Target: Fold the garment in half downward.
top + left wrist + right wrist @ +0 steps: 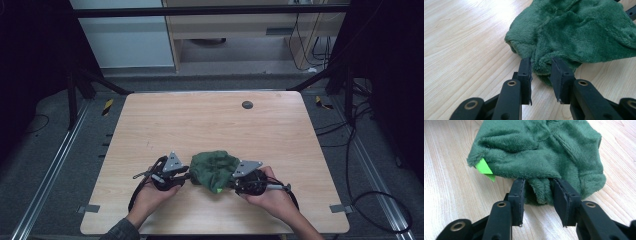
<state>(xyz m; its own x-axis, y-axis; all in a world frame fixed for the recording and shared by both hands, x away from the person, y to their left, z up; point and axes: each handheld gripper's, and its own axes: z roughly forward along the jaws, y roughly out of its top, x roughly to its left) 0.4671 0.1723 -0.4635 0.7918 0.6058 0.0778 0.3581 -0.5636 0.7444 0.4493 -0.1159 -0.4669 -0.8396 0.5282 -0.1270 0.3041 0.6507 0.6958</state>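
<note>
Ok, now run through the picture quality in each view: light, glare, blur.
High view: dim and soft, dark surroundings, evenly lit table, green cloth small with little detail. Left gripper view: bright glare on the wood at the top, cloth pile sharp, the left tongs slightly soft low in frame. Right gripper view: cloth crisp, glare at the upper right, the right tongs' bases blurred.

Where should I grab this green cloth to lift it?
Take the green cloth by its folded edges, one gripper from each side, level with the table. A thick fold already sits between the left gripper fingers and another between the right gripper fingers.
</note>
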